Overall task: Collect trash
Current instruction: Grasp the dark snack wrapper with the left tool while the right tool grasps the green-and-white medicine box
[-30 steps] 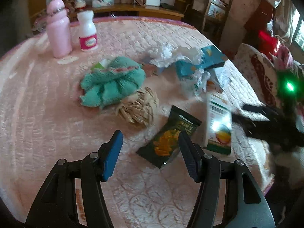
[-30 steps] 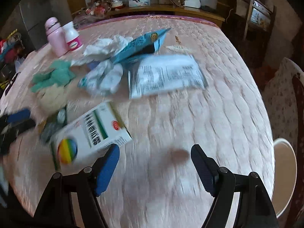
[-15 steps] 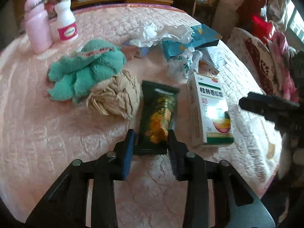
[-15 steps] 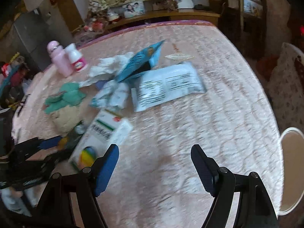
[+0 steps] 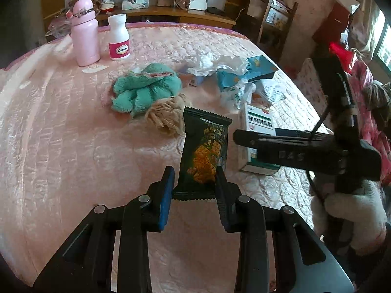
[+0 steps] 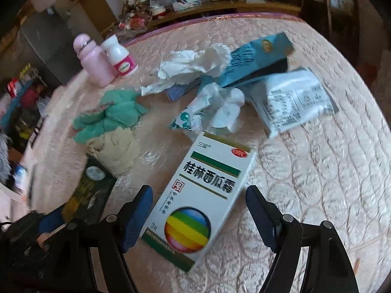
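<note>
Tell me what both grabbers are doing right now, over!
Left gripper shut on dark snack packet, lifted. Right gripper open, straddling white medicine box, not gripping. Nothing blocking.

Left hand-held gripper (image 5: 194,183): blue pads pressed on the lower end of a dark green cracker packet (image 5: 204,153), which stands upright above the bed (image 5: 61,134).
Right hand-held gripper (image 5: 305,149): reaches in from the right, over a white medicine box (image 5: 259,124).
Middle of the pink quilted bed: teal towel (image 5: 144,90) touching a crumpled brown paper ball (image 5: 166,119).
Further back: white tissue (image 5: 210,64), teal carton (image 5: 256,69).
Far left: pink bottle (image 5: 84,33) beside a white pill bottle (image 5: 118,39), both upright.
</note>
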Available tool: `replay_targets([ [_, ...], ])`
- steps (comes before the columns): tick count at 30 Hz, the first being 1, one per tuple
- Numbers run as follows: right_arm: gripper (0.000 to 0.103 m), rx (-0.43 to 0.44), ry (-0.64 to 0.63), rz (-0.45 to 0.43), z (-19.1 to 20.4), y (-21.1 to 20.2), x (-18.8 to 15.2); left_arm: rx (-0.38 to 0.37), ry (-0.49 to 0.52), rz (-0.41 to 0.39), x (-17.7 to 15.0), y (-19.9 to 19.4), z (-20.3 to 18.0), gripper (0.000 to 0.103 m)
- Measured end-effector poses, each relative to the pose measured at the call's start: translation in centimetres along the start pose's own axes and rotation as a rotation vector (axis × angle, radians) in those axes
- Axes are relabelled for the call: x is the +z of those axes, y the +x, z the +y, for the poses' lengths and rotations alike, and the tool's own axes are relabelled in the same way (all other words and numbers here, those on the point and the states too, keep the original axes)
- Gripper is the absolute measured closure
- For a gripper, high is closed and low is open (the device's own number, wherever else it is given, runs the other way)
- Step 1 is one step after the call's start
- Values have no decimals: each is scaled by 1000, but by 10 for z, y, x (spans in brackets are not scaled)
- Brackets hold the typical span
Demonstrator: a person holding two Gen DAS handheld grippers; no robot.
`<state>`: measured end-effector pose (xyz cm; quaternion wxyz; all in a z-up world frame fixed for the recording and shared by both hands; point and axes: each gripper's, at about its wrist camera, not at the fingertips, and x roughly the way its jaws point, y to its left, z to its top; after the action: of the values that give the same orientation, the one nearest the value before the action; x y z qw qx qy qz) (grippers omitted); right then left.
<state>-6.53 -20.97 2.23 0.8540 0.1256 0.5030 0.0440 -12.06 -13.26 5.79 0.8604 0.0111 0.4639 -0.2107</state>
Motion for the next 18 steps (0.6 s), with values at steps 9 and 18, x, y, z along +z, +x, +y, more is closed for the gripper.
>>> replay_targets([
  [9, 41, -22, -80, -11, -37, -35, -21, -65, 19, -4, 7, 7, -32, 73],
  [18, 42, -45, 12, -83, -111, -92, -46, -143, 113, 7, 26, 23, -104, 73],
])
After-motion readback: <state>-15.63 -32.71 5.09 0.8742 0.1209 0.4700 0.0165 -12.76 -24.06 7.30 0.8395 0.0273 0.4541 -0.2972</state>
